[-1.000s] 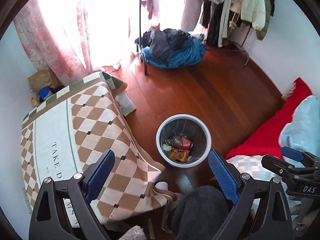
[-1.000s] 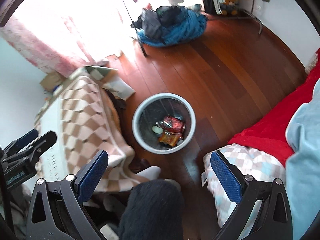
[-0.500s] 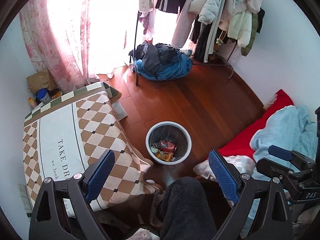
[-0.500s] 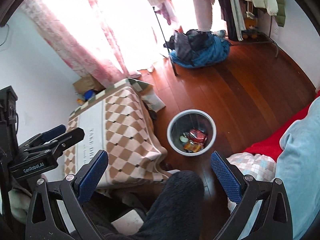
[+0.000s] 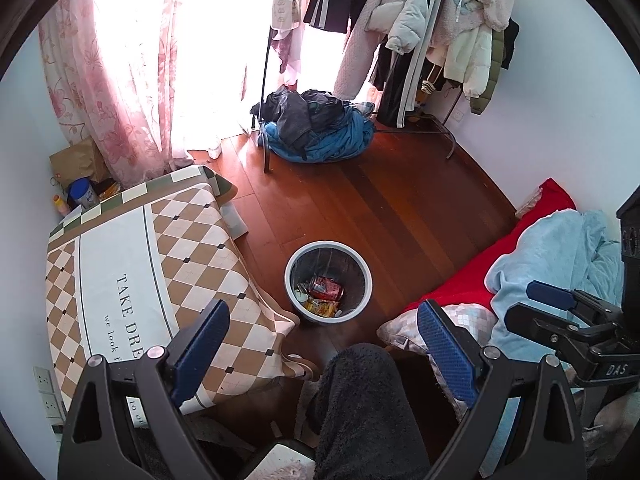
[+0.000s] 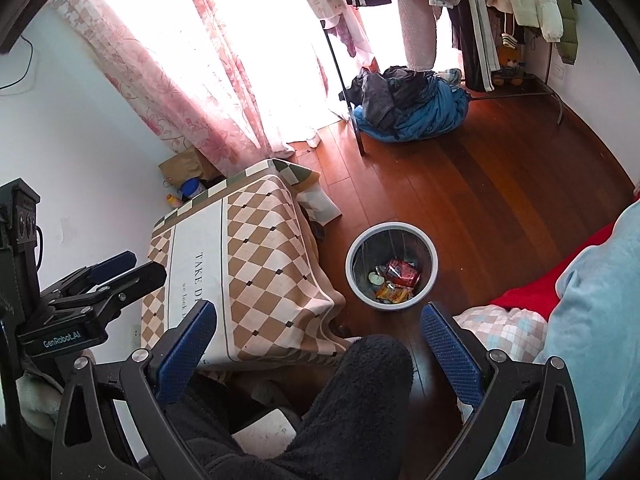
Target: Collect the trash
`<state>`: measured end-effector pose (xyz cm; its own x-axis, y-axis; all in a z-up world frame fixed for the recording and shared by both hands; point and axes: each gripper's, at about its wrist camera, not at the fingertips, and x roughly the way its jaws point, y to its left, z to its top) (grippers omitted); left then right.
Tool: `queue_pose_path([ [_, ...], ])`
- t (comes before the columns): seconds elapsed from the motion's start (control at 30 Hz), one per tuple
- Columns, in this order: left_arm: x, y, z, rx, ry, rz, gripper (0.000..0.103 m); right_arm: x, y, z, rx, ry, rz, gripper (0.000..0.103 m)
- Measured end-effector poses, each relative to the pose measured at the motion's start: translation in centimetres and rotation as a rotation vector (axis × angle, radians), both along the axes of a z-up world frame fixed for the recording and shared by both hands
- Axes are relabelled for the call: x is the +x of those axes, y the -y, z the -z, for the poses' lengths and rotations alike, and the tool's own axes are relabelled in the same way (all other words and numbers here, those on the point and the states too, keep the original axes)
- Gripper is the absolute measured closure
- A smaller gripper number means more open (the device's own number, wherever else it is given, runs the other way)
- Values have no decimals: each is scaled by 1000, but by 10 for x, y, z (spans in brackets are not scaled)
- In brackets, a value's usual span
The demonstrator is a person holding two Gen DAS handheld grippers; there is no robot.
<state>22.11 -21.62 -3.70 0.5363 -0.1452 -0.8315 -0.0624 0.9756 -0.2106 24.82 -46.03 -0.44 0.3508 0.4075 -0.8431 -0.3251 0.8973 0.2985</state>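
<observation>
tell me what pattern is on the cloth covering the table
The tablecloth has a brown-and-cream diamond check with a white lettered band; the left wrist view shows it best.

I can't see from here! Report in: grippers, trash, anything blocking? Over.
Left gripper open, empty. Right gripper open, empty. Wrappers in trash bin. Dark fuzzy knee below grippers.

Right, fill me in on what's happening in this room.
A seated person holds a gripper in each hand. The left gripper and right gripper are both open and empty, raised above the round white wastebasket on the wooden floor. A red can and orange wrapper lie inside it.
</observation>
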Motion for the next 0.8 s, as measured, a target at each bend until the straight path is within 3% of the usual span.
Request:
queue_pose_path([
  [0.47, -4, 3, 4, -21, -14, 9, 7, 0, -1, 5, -11, -24, 7, 0],
  [0.8, 16, 9, 11, -13, -46, 5, 7, 11, -2, 15, -36, -38, 16, 0],
])
